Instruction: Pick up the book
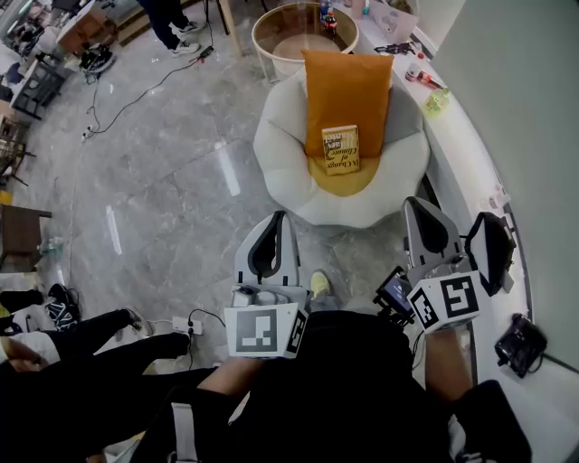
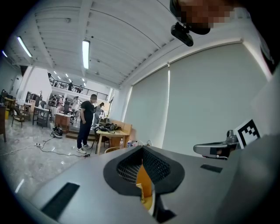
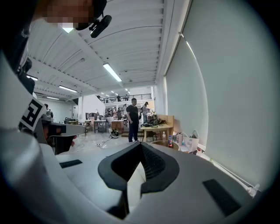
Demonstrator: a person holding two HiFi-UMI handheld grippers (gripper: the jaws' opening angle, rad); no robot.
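Observation:
A yellow book (image 1: 341, 149) leans upright against an orange cushion (image 1: 348, 86) on a white round armchair (image 1: 288, 136), ahead of me in the head view. My left gripper (image 1: 278, 217) hangs short of the chair's front edge, its jaws shut on nothing. My right gripper (image 1: 419, 203) is level with it to the right, also shut and empty. In the left gripper view, the closed left gripper (image 2: 142, 148) shows a sliver of the cushion (image 2: 144, 177) and the book (image 2: 141, 191) through the slot below the tips. In the right gripper view, the right gripper (image 3: 141, 143) has its tips together.
A round wooden table (image 1: 271, 23) with bottles stands behind the chair. A white counter (image 1: 470, 167) runs along the right with small items and a black device (image 1: 519, 344). A power strip with cables (image 1: 185, 324) and someone's legs (image 1: 81, 336) lie at the left.

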